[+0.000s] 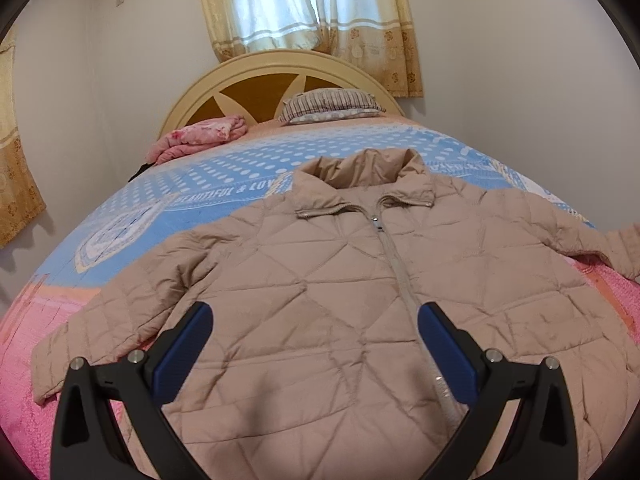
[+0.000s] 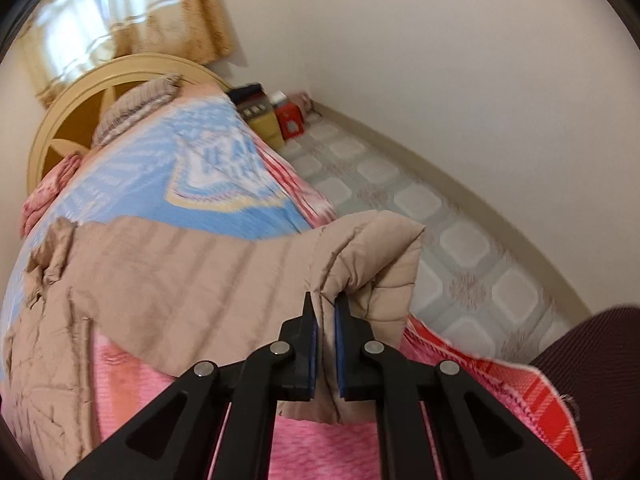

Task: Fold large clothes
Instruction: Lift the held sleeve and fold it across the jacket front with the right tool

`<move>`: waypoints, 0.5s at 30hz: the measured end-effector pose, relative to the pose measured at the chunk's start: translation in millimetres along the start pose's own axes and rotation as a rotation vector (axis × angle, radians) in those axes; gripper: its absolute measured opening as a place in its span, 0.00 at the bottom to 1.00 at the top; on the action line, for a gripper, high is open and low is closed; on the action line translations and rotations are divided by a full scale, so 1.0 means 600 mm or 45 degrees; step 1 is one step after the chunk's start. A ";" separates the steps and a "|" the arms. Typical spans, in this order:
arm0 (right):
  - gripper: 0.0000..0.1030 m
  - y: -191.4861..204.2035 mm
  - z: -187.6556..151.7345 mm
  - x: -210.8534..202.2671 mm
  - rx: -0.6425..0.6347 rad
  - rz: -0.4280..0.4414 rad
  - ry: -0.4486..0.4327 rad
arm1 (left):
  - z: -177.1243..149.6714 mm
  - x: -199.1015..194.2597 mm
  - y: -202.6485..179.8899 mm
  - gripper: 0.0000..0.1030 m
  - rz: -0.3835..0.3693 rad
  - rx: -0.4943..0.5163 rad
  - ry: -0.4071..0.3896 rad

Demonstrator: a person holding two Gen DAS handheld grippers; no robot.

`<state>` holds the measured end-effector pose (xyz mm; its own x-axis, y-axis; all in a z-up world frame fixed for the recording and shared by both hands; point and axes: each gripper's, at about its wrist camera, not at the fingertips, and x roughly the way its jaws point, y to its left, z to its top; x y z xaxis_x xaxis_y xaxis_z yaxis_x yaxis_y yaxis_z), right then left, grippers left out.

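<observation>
A beige quilted jacket (image 1: pixel 340 300) lies face up on the bed, zipped, collar toward the headboard, sleeves spread out. My left gripper (image 1: pixel 314 318) is open and empty, hovering over the jacket's lower front, one finger on each side of the left chest panel. My right gripper (image 2: pixel 325 304) is shut on the cuff end of the jacket's right sleeve (image 2: pixel 368 264) and holds it lifted at the bed's right edge. The sleeve runs left to the jacket body (image 2: pixel 48 340). The right wrist view is motion-blurred.
The bed has a blue and pink blanket (image 1: pixel 224 176), a striped pillow (image 1: pixel 332 106), a folded pink quilt (image 1: pixel 196 136) and a wooden headboard (image 1: pixel 256 80). Right of the bed is tiled floor (image 2: pixel 460 240) with boxes (image 2: pixel 280 120) by the wall. A dark chair (image 2: pixel 592 380) stands at right.
</observation>
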<state>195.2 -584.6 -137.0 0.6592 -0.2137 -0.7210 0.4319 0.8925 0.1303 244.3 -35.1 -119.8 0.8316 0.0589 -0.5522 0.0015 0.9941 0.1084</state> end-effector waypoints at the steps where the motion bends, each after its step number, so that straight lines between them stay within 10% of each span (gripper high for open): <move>1: 0.06 0.010 0.005 -0.013 -0.022 0.006 -0.016 | -0.002 0.000 0.007 1.00 -0.003 -0.013 0.006; 15: 0.05 0.198 0.032 -0.115 -0.263 0.146 -0.180 | -0.034 0.007 0.067 1.00 0.029 -0.107 0.059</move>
<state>213.0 -471.3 -58.6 0.7820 -0.1472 -0.6056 0.2247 0.9730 0.0536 236.5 6.8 -134.7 0.8042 0.0840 -0.5883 -0.0654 0.9965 0.0529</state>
